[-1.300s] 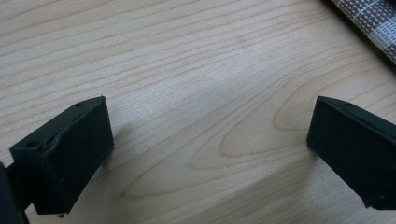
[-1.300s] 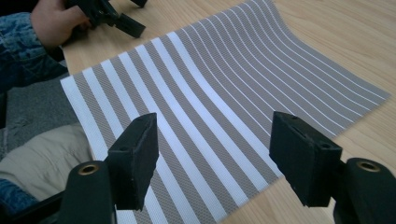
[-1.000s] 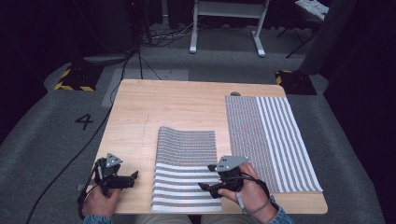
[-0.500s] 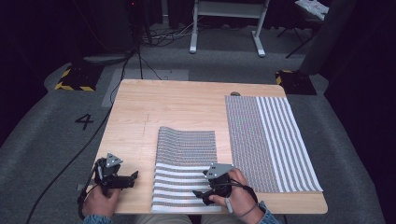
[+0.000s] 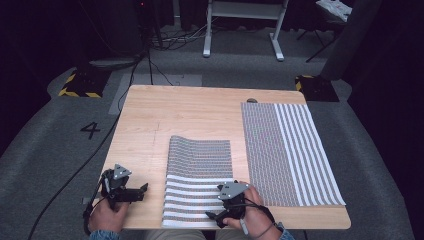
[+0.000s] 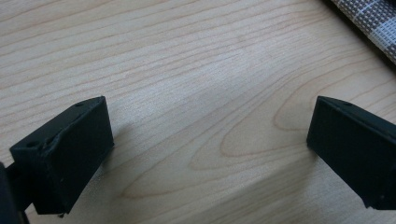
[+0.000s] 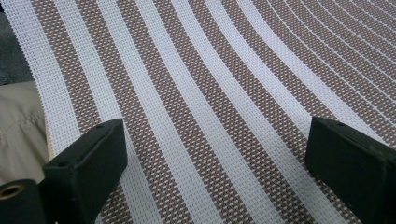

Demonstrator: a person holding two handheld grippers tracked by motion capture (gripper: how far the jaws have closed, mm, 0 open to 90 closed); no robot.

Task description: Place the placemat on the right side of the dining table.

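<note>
Your wooden table [image 5: 200, 115] stands on grey carpet in a dark room. One striped mat [image 5: 290, 150] lies flat along its right side; the folded mat [image 5: 197, 185] sits at the near middle edge, its fold done, probably awaiting another. Your right gripper [image 5: 216, 216] hangs low over its near right corner, jaws just spread, pinching nothing. Your left gripper [image 5: 142, 189] rests left of it, jaws wide over bare wood.

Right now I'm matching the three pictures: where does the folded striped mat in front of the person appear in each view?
High view: folded striped mat at bottom centre, by the right gripper.
Left gripper view: only its corner, top right.
Right gripper view: its stripes run beneath the open jaws.
Shared landmark: the mat's brown-and-white weave.
</note>
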